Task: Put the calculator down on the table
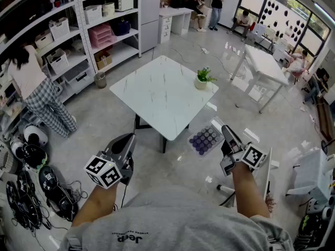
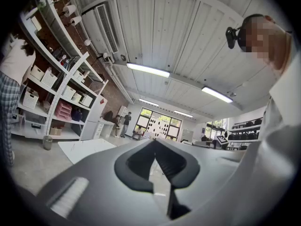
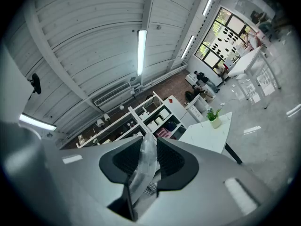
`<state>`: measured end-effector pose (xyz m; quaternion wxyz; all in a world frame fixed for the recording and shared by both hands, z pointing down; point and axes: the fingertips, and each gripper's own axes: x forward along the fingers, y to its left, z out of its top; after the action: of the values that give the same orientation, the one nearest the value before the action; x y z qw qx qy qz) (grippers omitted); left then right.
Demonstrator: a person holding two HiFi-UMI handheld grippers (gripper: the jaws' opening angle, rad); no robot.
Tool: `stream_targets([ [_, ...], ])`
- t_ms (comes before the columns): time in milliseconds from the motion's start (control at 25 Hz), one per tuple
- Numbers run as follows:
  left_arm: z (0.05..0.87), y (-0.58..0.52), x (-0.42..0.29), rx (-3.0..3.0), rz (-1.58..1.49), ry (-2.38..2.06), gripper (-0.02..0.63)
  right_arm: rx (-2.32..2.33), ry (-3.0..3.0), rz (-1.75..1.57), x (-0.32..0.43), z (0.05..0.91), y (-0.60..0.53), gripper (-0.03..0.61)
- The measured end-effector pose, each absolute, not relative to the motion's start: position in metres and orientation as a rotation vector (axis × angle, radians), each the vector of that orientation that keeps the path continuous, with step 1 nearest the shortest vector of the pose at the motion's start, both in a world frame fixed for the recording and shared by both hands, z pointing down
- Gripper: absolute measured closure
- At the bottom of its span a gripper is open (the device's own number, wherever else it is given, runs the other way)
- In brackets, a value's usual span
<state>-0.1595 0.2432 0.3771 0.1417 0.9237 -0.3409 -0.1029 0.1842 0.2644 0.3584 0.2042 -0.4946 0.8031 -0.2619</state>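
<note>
1. I am in the carry stage. My right gripper (image 1: 226,132) (image 3: 149,142) has its jaws closed partway on the calculator (image 1: 205,140) (image 3: 143,168), pinching its clear wrapper by one edge.
2. My left gripper (image 1: 127,140) (image 2: 154,145) has its jaws closed tip to tip with nothing between them. It hangs short of the table's near edge and has no part in this step.
3. The calculator is not yet over the table (image 1: 157,95). It hangs just off the table's near right corner, over the floor (image 1: 172,169), apart from the top.
4. Next, I judge, I must bring it in over the bare white top, lower it until it lies flat, then open the jaws.
5. The key face points up. As far as I can tell, its long axis runs away from me, slanting along the table's right side; in the right gripper view I see it edge-on.
</note>
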Motion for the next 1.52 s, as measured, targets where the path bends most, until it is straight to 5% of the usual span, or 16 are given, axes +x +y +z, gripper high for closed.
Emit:
stream_targets([
  [680, 0.376, 0.247, -0.134, 2.671, -0.284, -0.986, 0.552, -1.39, 2.215, -0.769, 0.213, 0.364, 0.272, 0.483],
  [1520, 0.372, 0.215, -0.023, 2.655, -0.295, -0.986, 0.552, -1.328, 2.252, -0.817, 0.291, 0.373, 0.238, 0.483],
])
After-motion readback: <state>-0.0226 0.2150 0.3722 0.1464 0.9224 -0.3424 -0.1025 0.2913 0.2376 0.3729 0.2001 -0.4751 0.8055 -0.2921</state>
